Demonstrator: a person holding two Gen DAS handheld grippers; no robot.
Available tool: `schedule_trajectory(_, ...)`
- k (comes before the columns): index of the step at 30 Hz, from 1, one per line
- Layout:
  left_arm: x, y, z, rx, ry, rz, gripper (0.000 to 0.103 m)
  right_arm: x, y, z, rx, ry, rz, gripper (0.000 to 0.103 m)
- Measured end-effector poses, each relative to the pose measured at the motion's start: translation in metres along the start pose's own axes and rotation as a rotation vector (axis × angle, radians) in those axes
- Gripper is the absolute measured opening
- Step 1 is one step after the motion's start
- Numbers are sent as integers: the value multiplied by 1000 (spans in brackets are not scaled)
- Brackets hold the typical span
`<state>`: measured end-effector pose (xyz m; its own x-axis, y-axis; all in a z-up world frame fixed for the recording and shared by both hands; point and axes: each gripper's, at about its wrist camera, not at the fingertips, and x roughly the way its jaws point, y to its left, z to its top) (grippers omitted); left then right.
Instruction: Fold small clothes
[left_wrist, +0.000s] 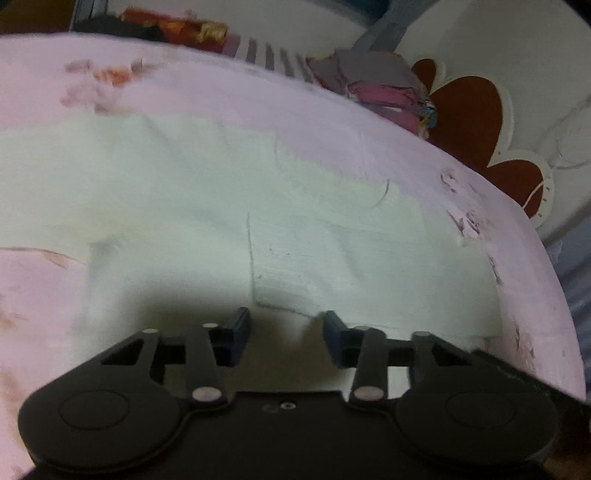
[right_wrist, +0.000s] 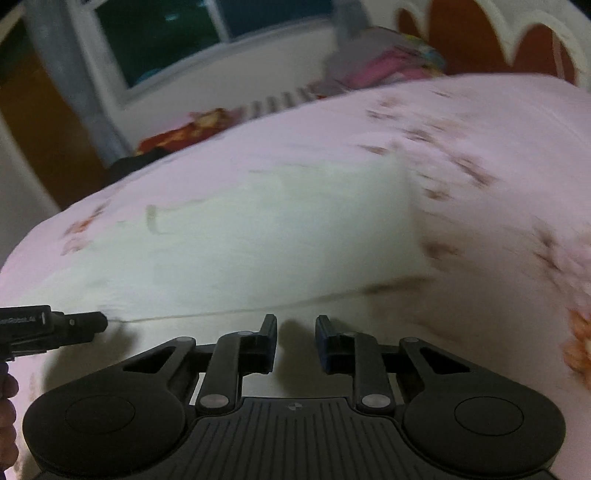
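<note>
A pale white garment (left_wrist: 229, 206) lies spread flat on the pink floral bedsheet (left_wrist: 221, 85). It also shows in the right wrist view (right_wrist: 266, 236). My left gripper (left_wrist: 286, 328) is open and empty, low over the garment's near edge. My right gripper (right_wrist: 295, 332) is open and empty, just above the garment's near hem. The left gripper's tip (right_wrist: 85, 325) shows at the left of the right wrist view, at the garment's near left corner.
A pile of folded clothes (left_wrist: 380, 85) in grey and pink sits at the far edge of the bed by a headboard with brown flower shapes (left_wrist: 469, 114). A red and orange cloth (left_wrist: 173, 26) lies at the far left. A window (right_wrist: 184, 40) is behind.
</note>
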<state>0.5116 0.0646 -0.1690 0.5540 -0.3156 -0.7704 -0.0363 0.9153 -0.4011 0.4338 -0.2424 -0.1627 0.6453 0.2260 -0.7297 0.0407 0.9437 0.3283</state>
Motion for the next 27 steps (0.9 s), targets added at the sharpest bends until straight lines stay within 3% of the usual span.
schedule_trajectory(4, 16, -5, 10, -6, -22, -28, 7, -6, -25, 3, 56, -2, -11, 24)
schedule_trajectory(5, 20, -5, 13, 3, -23, -32, 4, -5, -27, 3, 63, -3, -7, 24)
schedule_trajectory(9, 4, -6, 24, 51, -105, -20, 4, -1, -29, 9, 73, -2, -4, 24)
schedule_trajectory(13, -20, 20, 43, 32, -173, 30, 4, 4, -28, 10, 70, -2, -11, 24)
schedule_trajectory(20, -20, 45, 42, 44, -132, 81, 4, 10, -31, 14, 84, -6, -31, 24)
schedule_trajectory(27, -24, 52, 40, 14, -162, 80, 4, 15, -35, 17, 76, -1, -49, 22)
